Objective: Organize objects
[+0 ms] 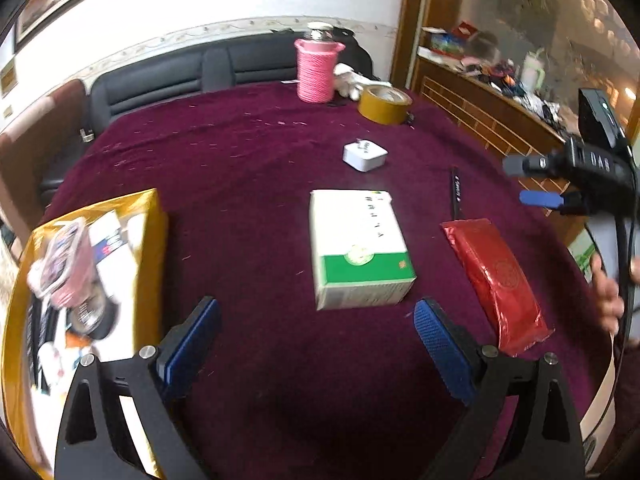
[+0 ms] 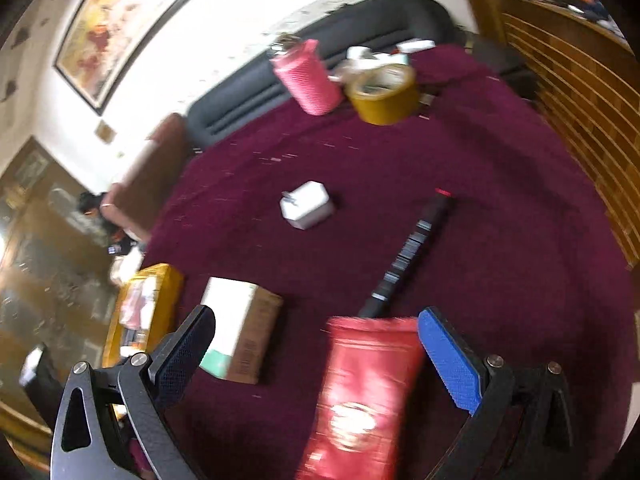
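The left tool hangs with its blue pads spread wide over the maroon-covered surface, gripping nothing. Just ahead of it lies a white-and-green carton — dark characters run along its top and a round emblem sits on the green band, but the print is too small to read. To its right lies a red foil packet with an embossed circular seal, and beyond that a thin black pen with illegible white lettering. A white plug adapter sits farther back, with a roll of tan tape and a pink-wrapped jar near the far edge. At the left stands a yellow box filled with assorted items.

The right tool is also spread, empty, with the red packet lying between its fingers — in the left view its black body shows the letters "DAS".
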Demonstrator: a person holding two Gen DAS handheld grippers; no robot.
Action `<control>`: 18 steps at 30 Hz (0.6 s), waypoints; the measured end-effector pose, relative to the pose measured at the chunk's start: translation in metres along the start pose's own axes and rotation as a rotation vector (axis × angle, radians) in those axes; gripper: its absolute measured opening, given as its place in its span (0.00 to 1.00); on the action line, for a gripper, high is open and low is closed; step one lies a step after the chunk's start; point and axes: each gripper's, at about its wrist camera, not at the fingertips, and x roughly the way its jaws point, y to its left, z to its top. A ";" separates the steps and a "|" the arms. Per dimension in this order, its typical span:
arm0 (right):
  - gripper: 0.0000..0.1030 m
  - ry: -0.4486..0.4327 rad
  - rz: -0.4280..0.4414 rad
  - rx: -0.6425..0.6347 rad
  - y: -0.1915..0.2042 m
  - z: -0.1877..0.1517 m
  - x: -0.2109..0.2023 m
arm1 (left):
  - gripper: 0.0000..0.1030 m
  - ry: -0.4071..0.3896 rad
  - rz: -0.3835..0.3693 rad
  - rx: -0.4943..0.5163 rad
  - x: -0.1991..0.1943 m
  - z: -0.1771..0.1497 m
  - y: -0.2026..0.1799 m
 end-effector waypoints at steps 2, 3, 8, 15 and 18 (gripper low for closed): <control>1.00 0.011 -0.031 0.011 -0.007 -0.006 0.007 | 0.94 0.013 0.015 0.016 0.012 0.006 -0.008; 1.00 0.020 -0.042 0.020 -0.012 -0.005 0.012 | 0.94 0.018 0.019 0.027 0.019 0.010 -0.013; 1.00 0.033 -0.026 0.066 -0.028 -0.008 0.023 | 0.93 0.041 0.044 0.077 0.046 0.022 -0.025; 1.00 0.035 0.003 0.094 -0.040 -0.018 0.023 | 0.93 0.082 0.052 0.093 0.076 0.032 -0.034; 1.00 0.041 0.010 0.103 -0.043 -0.019 0.024 | 0.93 0.103 0.062 0.097 0.091 0.035 -0.037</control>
